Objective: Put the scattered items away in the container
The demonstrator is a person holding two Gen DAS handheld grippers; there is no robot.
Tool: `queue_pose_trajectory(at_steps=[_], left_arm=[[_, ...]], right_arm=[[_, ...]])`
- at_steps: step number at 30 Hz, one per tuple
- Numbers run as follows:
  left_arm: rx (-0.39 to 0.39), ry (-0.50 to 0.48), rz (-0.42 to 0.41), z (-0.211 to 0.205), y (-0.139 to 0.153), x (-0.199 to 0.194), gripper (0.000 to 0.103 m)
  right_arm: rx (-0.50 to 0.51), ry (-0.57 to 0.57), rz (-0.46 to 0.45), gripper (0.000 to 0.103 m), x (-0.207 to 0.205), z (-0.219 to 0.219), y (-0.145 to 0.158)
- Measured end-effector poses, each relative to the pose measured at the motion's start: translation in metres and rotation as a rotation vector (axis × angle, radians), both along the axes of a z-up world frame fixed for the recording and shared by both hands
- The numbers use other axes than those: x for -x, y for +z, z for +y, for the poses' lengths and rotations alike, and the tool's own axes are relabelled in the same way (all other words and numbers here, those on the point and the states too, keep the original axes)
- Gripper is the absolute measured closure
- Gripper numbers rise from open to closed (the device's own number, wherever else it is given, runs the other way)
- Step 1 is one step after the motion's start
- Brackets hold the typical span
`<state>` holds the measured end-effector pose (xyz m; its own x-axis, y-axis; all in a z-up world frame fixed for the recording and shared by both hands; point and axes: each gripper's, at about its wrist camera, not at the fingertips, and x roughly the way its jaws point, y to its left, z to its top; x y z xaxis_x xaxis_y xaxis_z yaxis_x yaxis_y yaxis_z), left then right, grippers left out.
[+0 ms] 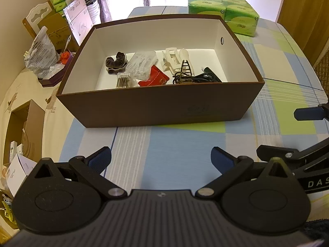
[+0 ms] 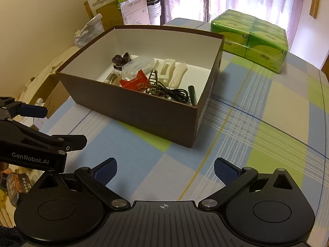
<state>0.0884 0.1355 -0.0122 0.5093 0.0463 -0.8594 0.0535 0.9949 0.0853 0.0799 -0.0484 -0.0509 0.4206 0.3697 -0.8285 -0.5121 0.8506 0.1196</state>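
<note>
Both grippers hover low over the checked worktop (image 1: 185, 142) in front of the brown box (image 1: 160, 107), the left gripper (image 1: 161, 158) and the right gripper (image 2: 165, 169) each spread wide and holding nothing. Inside the box lie one dark scrunchie (image 1: 116, 61), one red packet (image 1: 154, 77), one black cable (image 1: 195, 78) and two white clips (image 1: 174, 59).

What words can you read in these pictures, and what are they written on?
"GenRobot.AI": on the left gripper's black arm, seen from the right wrist view.
"DAS", cut off at the picture's edge: on the right gripper's arm, seen from the left wrist view.
Brown box: a faint mark on the front, too dim to read.
Green tissue packs: logos too blurred to read.
Red packet: print too small to read.
</note>
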Motion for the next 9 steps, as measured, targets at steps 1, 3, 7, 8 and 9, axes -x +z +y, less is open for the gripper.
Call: queue_pose_trajectory(at_steps=[1, 3, 7, 8, 9], left_arm=[[0.000, 0.001, 0.001, 0.0003, -0.0004, -0.0005, 0.001], [0.000, 0.003, 0.004, 0.0001, -0.0009, -0.0017, 0.001], [-0.008, 0.007, 0.006, 0.0008, -0.0026, -0.0023, 0.001], [-0.010, 0.008, 0.008, 0.0009, -0.0031, -0.0026, 0.001], [-0.012, 0.009, 0.010, 0.0008, -0.0037, -0.0031, 0.001]], right_arm=[[0.000, 0.000, 0.001, 0.000, -0.0001, 0.0001, -0.0002], [0.000, 0.000, 0.002, 0.000, -0.0008, 0.0002, -0.0006], [0.000, 0.001, 0.007, 0.000, -0.0020, 0.0011, -0.0019], [0.000, 0.001, 0.008, 0.000, -0.0021, 0.0013, -0.0021], [0.000, 0.001, 0.008, 0.000, -0.0022, 0.0015, -0.0023]])
